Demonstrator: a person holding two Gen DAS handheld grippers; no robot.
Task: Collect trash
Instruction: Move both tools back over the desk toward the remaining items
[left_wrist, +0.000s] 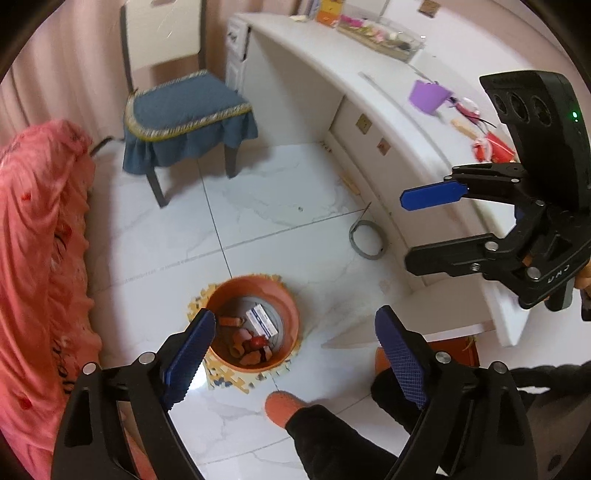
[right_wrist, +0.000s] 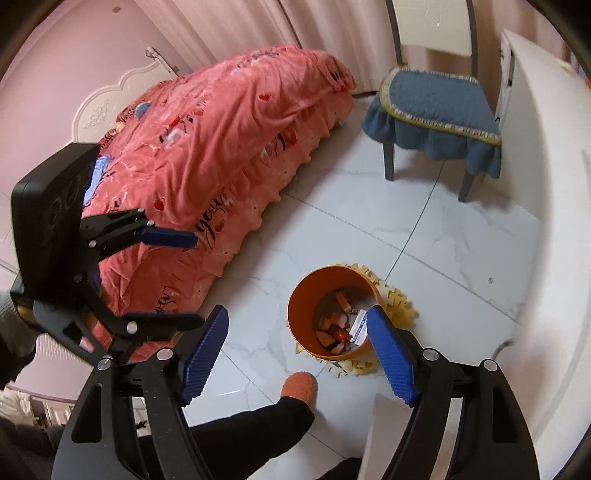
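Both the left gripper (left_wrist: 291, 354) and right gripper (right_wrist: 299, 354) hung empty, jaws spread. The orange bin (left_wrist: 255, 325) of trash sat on the floor straight below. More litter (left_wrist: 491, 147) lay on the desk (left_wrist: 332, 48), nearer the right gripper.

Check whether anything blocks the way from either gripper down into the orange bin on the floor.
Nothing visible does. The orange bin stands uncovered on a foam mat, already holding scraps and a small white box. The left gripper and right gripper are both open and empty above it. The person's foot rests beside the bin, not over it.
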